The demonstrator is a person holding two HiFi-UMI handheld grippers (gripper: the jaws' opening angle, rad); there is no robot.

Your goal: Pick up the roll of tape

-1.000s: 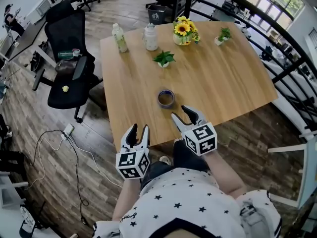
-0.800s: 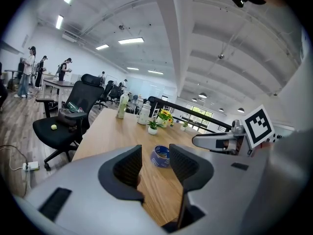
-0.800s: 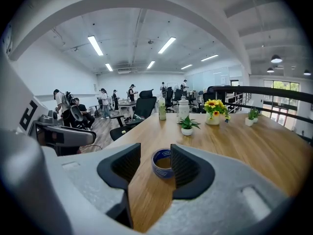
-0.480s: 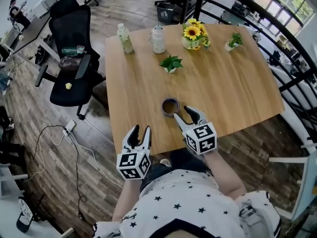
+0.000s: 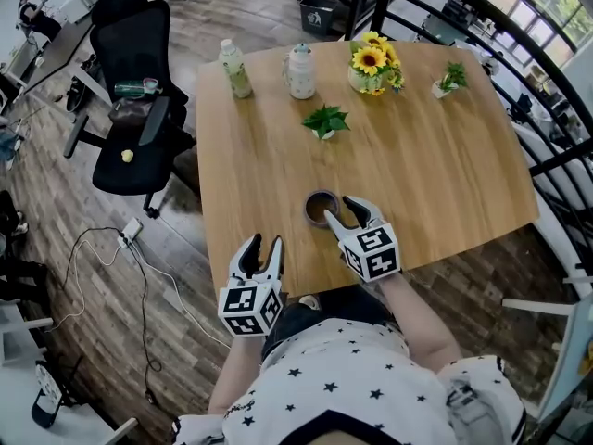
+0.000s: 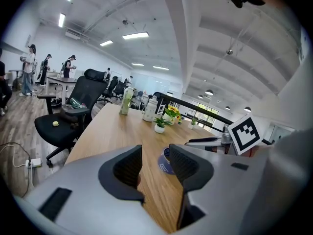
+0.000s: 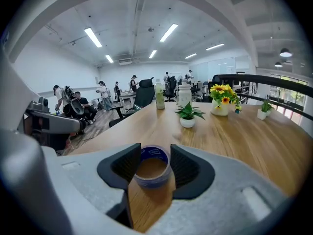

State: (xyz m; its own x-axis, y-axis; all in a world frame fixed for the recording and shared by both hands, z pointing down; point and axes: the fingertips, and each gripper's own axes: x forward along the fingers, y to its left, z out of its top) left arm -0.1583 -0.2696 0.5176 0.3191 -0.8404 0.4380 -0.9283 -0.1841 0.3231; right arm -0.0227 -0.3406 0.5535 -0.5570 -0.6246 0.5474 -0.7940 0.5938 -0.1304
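The roll of tape, blue outside with a brown core, lies flat on the wooden table near its front edge. My right gripper is open, and its two jaws flank the tape at their tips; the roll rests on the table. In the right gripper view the gripper shows the roll squarely between the pads. My left gripper is open and empty at the table's front edge, left of the tape. The left gripper points along the tabletop.
At the far side stand a green-capped bottle, a white jar, a sunflower vase and two small potted plants. A black office chair is left of the table; a dark railing runs along the right.
My right gripper has moved forward until its jaws straddle the tape. The left gripper has stayed at the table edge.
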